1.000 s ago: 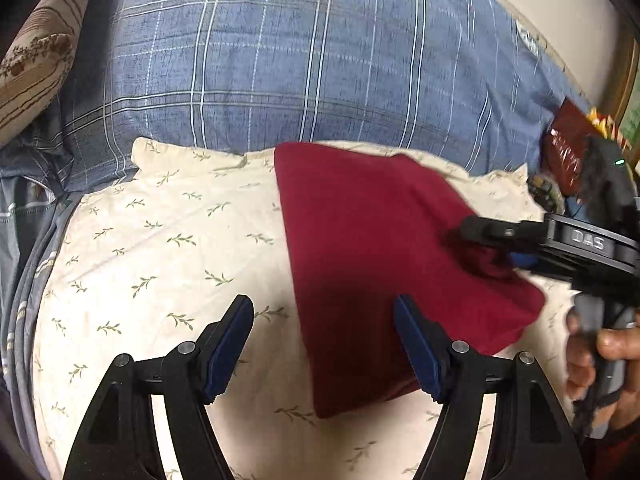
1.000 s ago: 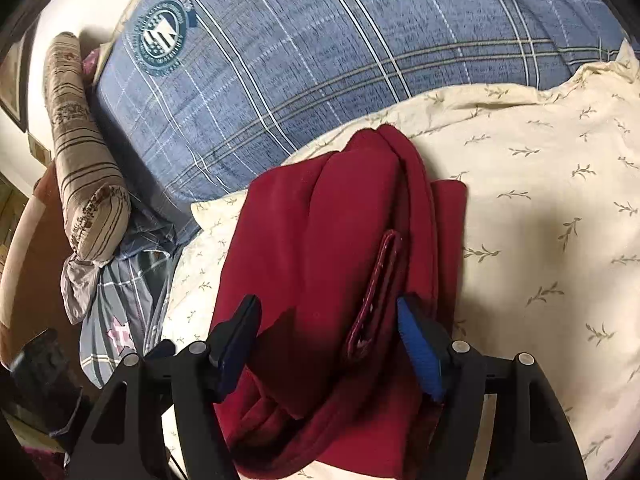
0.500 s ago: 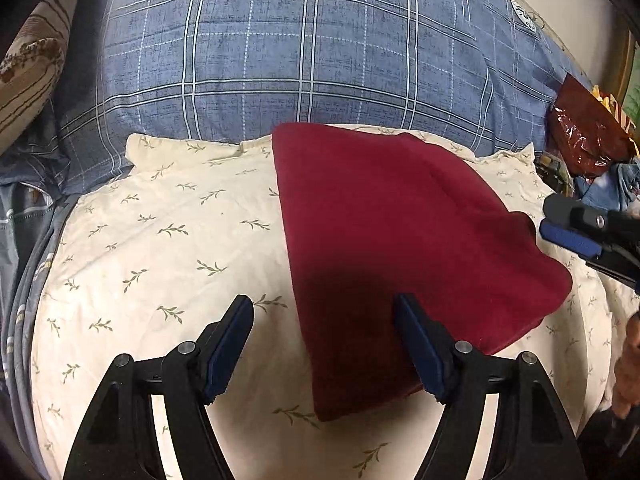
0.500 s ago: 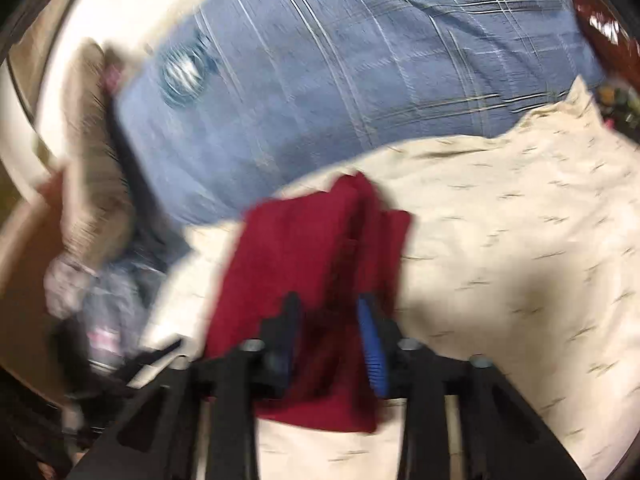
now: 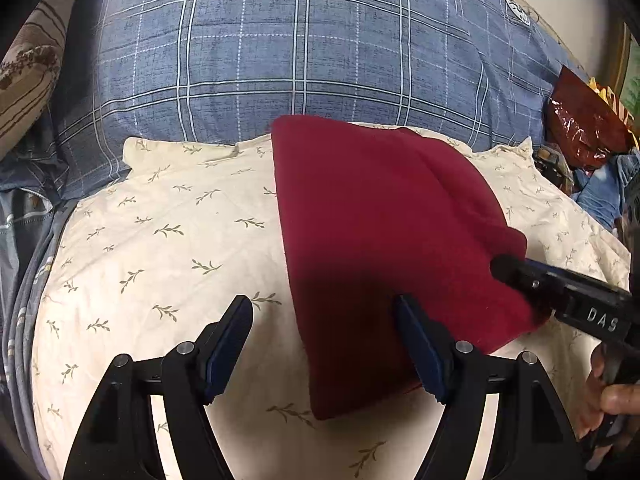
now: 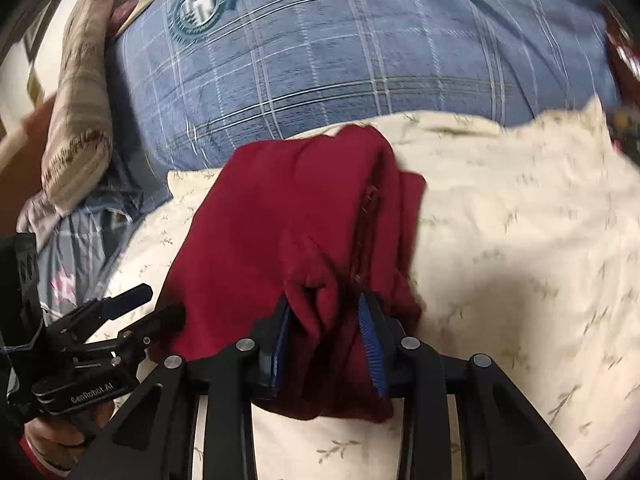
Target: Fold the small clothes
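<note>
A: Where's the red garment (image 5: 384, 248)?

B: Folded on the cream sheet (image 5: 160, 248) with its leaf sprigs, before a blue plaid pillow (image 5: 304, 60). Soft, fleecy knit, thick rounded folds.

A: The right gripper (image 6: 326, 332)?

B: Its fingers are closing, narrow, with a bunched ridge of that cloth between the ribbed blue pads.

A: The left gripper (image 5: 324, 344)?

B: Fingers wide apart, straddling the garment's near edge, gripping nothing.

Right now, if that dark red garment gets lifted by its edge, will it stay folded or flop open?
Probably flop: the red garment bunches into soft ridges between the closing jaws of the right gripper. Its stacked layers look loose and may slide apart. It seems light, barely denting the cream leaf-print cloth.
</note>
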Demonstrator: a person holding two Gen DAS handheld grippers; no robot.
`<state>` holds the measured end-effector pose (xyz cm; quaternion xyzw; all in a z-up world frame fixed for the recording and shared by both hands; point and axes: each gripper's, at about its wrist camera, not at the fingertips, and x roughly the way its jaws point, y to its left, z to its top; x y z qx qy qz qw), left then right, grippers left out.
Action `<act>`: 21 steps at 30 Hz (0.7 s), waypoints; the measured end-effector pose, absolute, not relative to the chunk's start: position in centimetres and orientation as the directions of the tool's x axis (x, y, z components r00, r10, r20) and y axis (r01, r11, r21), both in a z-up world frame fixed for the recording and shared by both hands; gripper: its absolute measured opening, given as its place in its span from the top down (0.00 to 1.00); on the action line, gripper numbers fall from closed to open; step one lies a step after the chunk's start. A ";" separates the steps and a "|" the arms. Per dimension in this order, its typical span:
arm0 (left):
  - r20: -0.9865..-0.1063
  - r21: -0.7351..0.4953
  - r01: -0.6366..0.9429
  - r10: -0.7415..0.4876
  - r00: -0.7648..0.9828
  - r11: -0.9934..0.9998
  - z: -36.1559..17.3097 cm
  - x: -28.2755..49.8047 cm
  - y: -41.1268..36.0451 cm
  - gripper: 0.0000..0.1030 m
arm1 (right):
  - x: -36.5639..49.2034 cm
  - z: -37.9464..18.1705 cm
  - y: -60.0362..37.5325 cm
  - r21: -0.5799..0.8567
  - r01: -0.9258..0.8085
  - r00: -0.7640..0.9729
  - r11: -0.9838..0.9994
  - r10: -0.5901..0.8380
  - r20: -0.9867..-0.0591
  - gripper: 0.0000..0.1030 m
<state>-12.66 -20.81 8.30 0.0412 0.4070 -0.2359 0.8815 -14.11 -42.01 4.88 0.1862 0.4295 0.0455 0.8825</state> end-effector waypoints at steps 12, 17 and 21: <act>-0.734 -0.123 0.441 -0.381 0.562 0.889 8.1 -12.3 -20.6 0.24 | -14.5 6.3 -41.3 0.357 0.078 0.641 0.931 0.227 -0.733 0.66; -0.735 -0.130 0.440 -0.385 0.558 0.888 8.0 -12.2 -20.6 0.24 | -14.1 7.6 -41.0 0.302 0.089 0.685 0.949 0.162 -0.711 0.46; -0.729 -0.164 0.444 -0.411 0.547 0.881 8.1 -12.0 -20.3 0.24 | -13.0 6.2 -41.3 0.337 0.086 0.661 0.937 0.200 -0.723 0.75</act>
